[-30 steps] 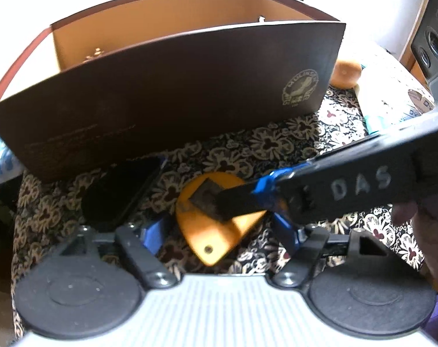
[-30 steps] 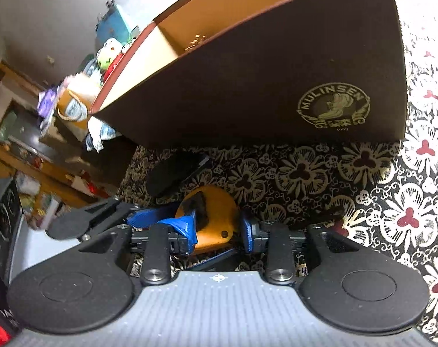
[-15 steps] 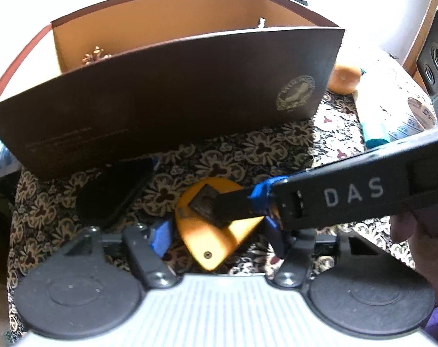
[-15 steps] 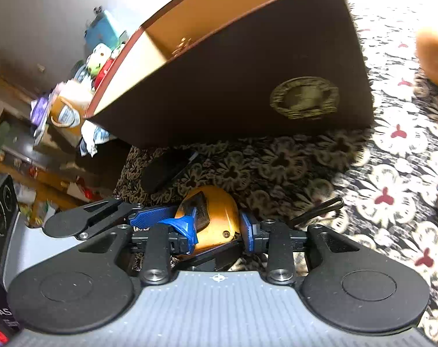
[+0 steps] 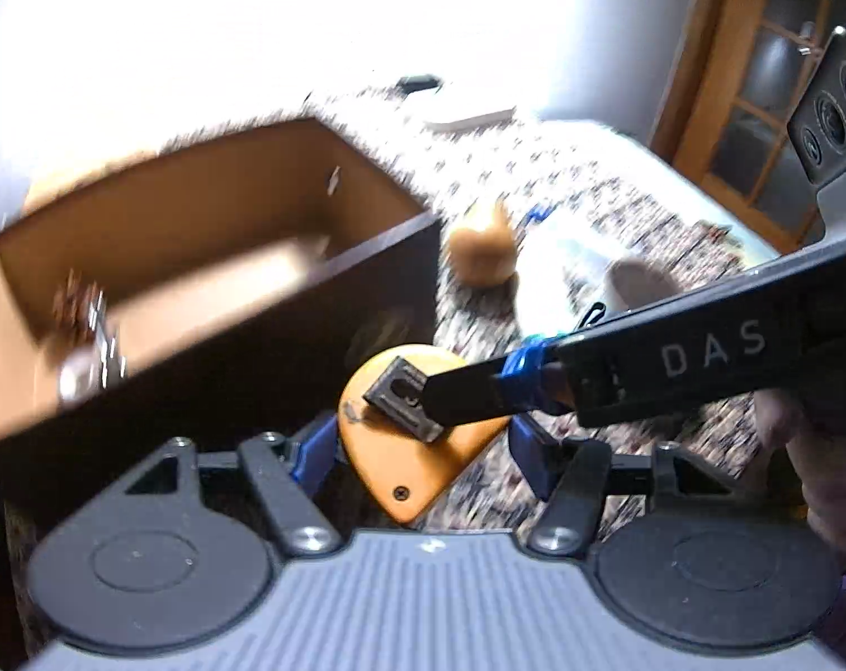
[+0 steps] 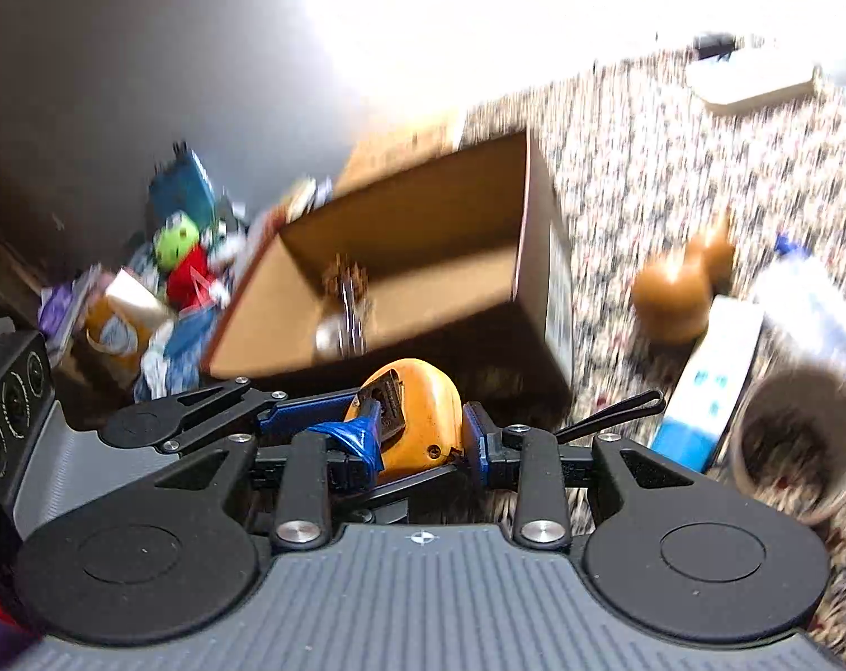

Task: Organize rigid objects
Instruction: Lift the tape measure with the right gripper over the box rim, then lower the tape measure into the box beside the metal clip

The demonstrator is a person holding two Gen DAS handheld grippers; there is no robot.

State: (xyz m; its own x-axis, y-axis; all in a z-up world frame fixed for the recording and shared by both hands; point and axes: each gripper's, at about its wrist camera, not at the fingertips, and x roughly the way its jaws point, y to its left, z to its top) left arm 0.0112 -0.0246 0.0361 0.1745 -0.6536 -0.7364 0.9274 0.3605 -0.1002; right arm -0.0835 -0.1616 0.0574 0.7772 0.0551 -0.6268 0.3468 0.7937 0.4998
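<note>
Two grippers on one orange tape measure (image 5: 417,447), raised above the floral cloth (image 6: 674,156), in front of the open brown box (image 5: 210,223). Left gripper (image 5: 417,442): blue pads against the case's sides. Right gripper (image 6: 417,436): fingers pinched on the case's black clip (image 6: 386,397). Gourd (image 6: 674,291) and cup (image 6: 797,436) well apart.

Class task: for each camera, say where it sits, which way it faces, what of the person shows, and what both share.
Left wrist: on the left gripper, facing down at the orange tape measure and brown box; a hand shows.
Right wrist: on the right gripper, facing likewise; no hand visible.
Shared: tape measure, box, gourd.
</note>
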